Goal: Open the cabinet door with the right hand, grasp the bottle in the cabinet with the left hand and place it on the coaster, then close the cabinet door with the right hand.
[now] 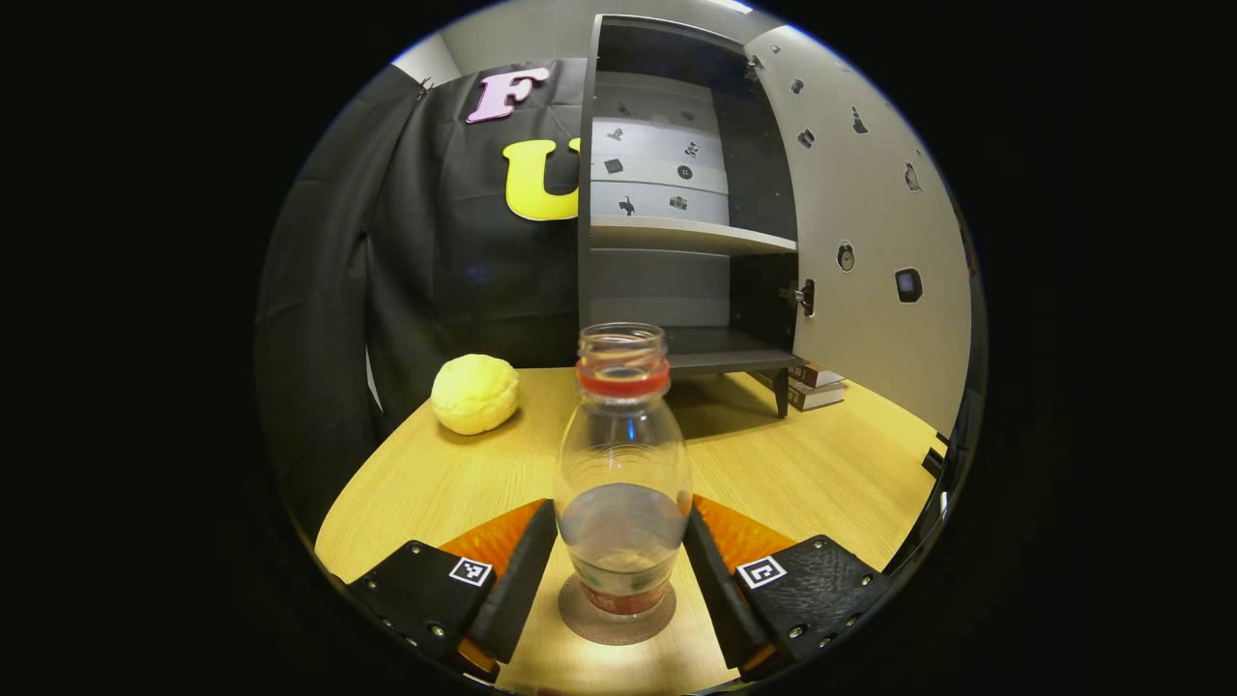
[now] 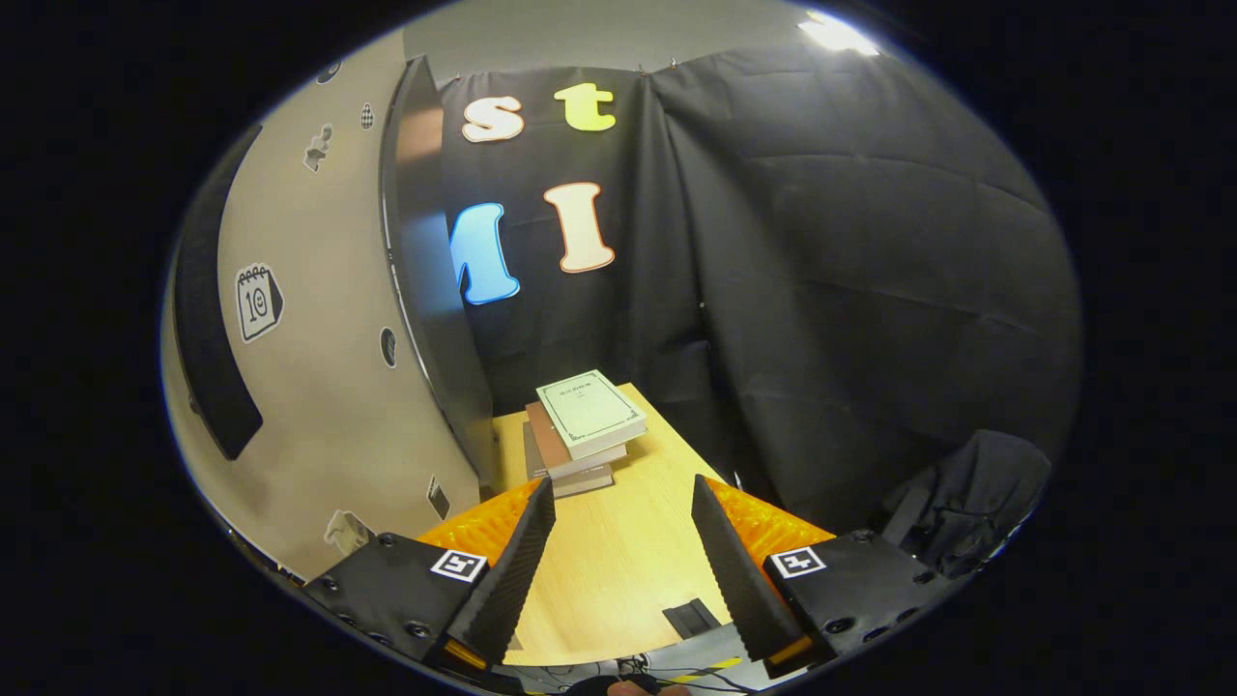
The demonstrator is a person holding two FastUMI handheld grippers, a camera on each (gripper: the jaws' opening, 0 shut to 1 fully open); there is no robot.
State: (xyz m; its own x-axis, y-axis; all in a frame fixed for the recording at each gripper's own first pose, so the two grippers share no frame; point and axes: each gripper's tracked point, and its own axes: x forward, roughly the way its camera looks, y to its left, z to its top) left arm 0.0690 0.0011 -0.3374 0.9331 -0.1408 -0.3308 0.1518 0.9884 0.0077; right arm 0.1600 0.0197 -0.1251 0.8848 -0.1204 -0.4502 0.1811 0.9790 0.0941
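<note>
So in the left gripper view the bottle [image 1: 623, 474] is standing upright on the coaster [image 1: 617, 619], sitting between the left gripper [image 1: 618, 565]'s spread fingers, while in the right gripper view the right gripper [image 2: 623, 565] is hanging open over the table [image 2: 618, 570], just right of the open door [image 2: 430, 290].

A calendar sticker [image 2: 258, 302] on the cabinet door [image 2: 319, 387] reads 10

Left hand-held gripper [image 1: 621, 551]: jaws part-open, fingers either side of a bottle [image 1: 623, 464], close to it, contact unclear; right hand-held gripper [image 2: 623, 551]: jaws spread wide, nothing between them, held level above tabletop [image 2: 618, 551].
</note>
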